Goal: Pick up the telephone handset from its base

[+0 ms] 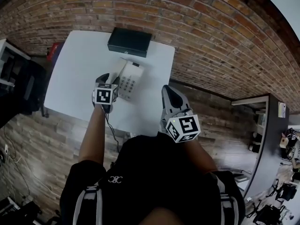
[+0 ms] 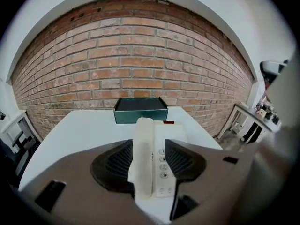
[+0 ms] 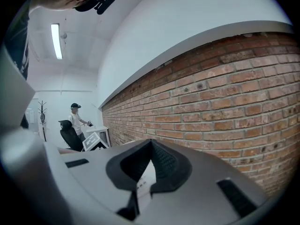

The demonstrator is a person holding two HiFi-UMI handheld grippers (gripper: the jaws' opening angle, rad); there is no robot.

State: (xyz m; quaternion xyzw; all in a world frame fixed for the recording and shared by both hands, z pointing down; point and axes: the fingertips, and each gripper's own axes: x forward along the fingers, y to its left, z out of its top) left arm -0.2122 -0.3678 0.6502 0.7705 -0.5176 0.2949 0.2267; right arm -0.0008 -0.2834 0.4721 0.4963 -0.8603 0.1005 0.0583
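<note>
A white telephone base (image 1: 132, 81) sits on the white table (image 1: 75, 64), and its white handset (image 1: 117, 71) rests along the base's left side. My left gripper (image 1: 110, 78) is low over the handset's near end. In the left gripper view the handset (image 2: 143, 158) lies between the open jaws of the left gripper (image 2: 149, 146), close to the left pad, with the keypad (image 2: 163, 163) beside it. My right gripper (image 1: 168, 90) hovers over the table's near right edge, away from the phone. In the right gripper view the right gripper (image 3: 151, 144) is shut, holding nothing.
A black box (image 1: 130, 42) stands at the table's far edge against the brick wall, behind the phone. A thin cord (image 1: 112, 130) hangs off the near edge. A dark desk (image 1: 262, 121) stands to the right. Far off, a person (image 3: 75, 121) sits on a chair.
</note>
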